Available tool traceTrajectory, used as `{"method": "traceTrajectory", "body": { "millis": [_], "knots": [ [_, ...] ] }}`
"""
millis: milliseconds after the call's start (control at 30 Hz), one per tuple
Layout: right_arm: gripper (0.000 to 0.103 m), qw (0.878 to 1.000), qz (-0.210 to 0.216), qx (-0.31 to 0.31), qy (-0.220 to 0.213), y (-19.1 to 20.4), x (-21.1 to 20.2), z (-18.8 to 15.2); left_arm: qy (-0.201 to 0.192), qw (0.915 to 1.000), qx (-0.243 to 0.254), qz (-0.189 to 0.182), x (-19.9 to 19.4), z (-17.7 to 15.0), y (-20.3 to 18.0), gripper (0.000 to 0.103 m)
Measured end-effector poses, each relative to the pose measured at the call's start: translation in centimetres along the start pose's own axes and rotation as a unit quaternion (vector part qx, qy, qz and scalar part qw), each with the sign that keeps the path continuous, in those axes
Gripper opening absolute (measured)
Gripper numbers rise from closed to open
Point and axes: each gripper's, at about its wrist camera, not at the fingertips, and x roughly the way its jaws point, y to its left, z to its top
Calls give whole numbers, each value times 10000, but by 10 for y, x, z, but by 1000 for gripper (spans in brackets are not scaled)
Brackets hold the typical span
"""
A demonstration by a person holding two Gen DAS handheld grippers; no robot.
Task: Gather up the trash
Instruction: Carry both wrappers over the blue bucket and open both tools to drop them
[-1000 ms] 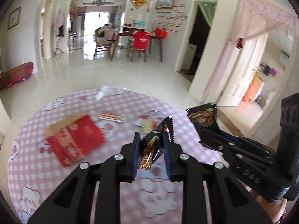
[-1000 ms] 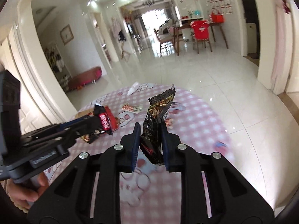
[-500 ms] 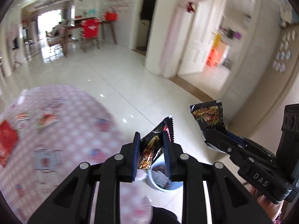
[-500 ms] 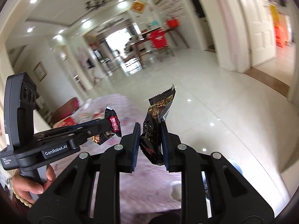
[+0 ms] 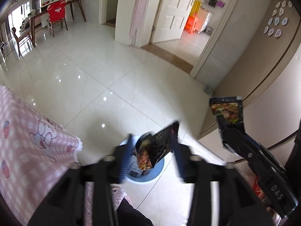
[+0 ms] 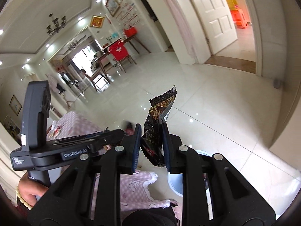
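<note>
My left gripper [image 5: 151,145] hangs over a round white bin [image 5: 160,169] on the floor, and its jaws are opening. A black snack wrapper [image 5: 158,146] sits loose between them, clear of the left pad, tilted above the bin's mouth. My right gripper [image 6: 151,141] is shut on another black crinkled wrapper [image 6: 160,120] that stands up from its pads. This one shows in the left wrist view as a wrapper [image 5: 226,111] at the right gripper's tip [image 5: 228,131]. Part of the bin's rim [image 6: 175,186] lies below the right gripper. The left gripper's body [image 6: 75,146] reaches in from the left.
A table with a pink checked cloth [image 5: 28,141] lies to the left, its frilled edge [image 6: 148,180] close beside the bin. A person's hand [image 6: 32,190] holds the left handle. Shiny tiled floor [image 5: 112,71] spreads ahead, with a doorway, wall and cabinet to the right.
Both grippers swung off the table to the right and tilted down over the floor bin. The left jaws spread apart and its wrapper came loose; the right stays clamped.
</note>
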Motion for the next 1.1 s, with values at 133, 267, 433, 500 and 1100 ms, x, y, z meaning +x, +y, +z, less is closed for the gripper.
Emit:
{"method": "traceTrajectory", "body": {
  "millis": [133,267,433,500,1100],
  "knots": [
    [22,9999,4,98,72,-12,-1,-7,6,9994,-35,348,7,-2,-2,67],
    [22,9997,93,100,212,-11,12,-6,56,9986,-65,517,7,-1,4,68],
    [22,9992,184,44,362,0,25,-11,59,9979,-134,630,0,-6,14,70],
    [22,9990,212,18,399,2,28,-11,45,9978,-165,645,-3,-5,17,71],
    [61,9997,97,147,174,7,49,-5,-424,9946,-250,919,-37,-3,32,75]
  ]
}}
